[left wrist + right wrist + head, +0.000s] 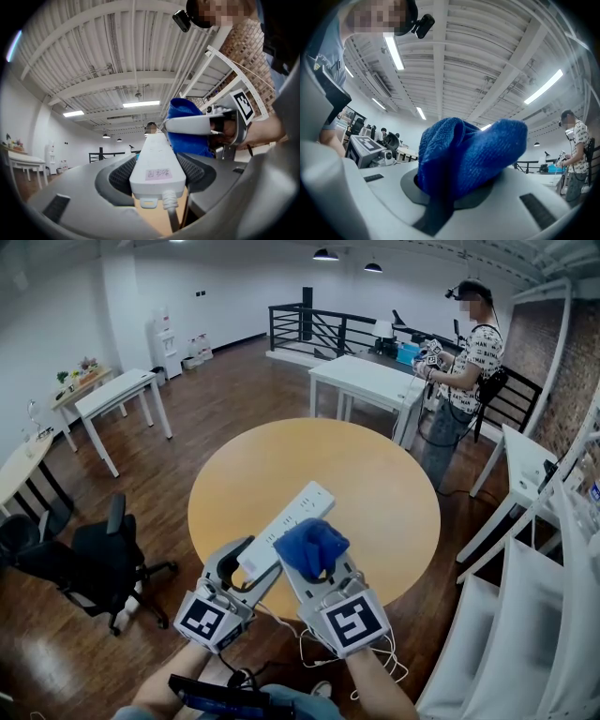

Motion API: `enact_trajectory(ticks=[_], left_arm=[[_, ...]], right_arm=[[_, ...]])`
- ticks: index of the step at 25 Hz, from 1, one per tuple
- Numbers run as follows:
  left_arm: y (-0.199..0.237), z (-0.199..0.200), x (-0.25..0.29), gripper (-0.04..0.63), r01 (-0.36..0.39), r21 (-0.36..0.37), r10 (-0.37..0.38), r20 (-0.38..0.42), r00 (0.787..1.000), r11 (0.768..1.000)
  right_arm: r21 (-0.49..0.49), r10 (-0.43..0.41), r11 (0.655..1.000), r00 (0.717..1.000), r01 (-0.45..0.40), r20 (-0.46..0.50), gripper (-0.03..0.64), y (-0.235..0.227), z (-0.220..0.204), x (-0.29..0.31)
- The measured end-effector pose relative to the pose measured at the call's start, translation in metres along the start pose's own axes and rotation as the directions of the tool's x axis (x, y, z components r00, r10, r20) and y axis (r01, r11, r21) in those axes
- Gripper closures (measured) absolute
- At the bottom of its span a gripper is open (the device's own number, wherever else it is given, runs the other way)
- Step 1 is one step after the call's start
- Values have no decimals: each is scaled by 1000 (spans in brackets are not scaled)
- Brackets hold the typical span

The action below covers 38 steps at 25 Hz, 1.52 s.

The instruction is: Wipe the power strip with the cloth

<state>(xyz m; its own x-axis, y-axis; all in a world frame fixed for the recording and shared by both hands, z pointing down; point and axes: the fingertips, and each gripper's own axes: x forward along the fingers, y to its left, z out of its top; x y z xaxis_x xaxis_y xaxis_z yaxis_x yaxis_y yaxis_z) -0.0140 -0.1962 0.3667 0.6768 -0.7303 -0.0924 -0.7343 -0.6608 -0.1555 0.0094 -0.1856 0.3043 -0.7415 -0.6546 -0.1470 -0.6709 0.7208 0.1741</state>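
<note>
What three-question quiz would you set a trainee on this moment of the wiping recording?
1. True or false: the left gripper grips the power strip at its cord end.
2. What does the right gripper hold? A: a sponge. B: a blue cloth. C: nothing.
3. Fill in: the wooden table top is ____ in shape.
Key: 1 true; 2 B; 3 round.
</note>
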Motion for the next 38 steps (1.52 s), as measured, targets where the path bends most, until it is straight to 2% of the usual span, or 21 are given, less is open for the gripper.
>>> enact_trajectory(ticks=[4, 8, 14, 21, 25, 38], left_arm=[[-5, -2, 4, 317, 2, 79, -1, -18, 1000, 997], [-16, -5, 7, 316, 14, 165, -7, -46, 999, 986], [-19, -8, 5, 316, 18, 184, -7, -59, 998, 983], [-14, -7, 1, 317, 6, 163, 2, -48, 999, 987], [-15, -4, -1, 316, 6, 159, 0, -39, 999, 987], [-18, -1, -4, 316, 11, 175, -5, -36, 999, 985]], right_arm=[[27, 64, 998, 998, -64, -1, 563, 13, 22, 10], [74, 124, 990, 992, -122, -31, 563, 28, 18, 23], [73, 150, 987, 987, -145, -54, 563, 40, 7, 30], [57, 71, 996, 996, -68, -58, 563, 4, 9, 24], [-21, -11, 1000, 1000, 11, -21, 563, -30, 17, 17], [-78, -179, 981, 984, 178, -3, 563, -108, 33, -4]])
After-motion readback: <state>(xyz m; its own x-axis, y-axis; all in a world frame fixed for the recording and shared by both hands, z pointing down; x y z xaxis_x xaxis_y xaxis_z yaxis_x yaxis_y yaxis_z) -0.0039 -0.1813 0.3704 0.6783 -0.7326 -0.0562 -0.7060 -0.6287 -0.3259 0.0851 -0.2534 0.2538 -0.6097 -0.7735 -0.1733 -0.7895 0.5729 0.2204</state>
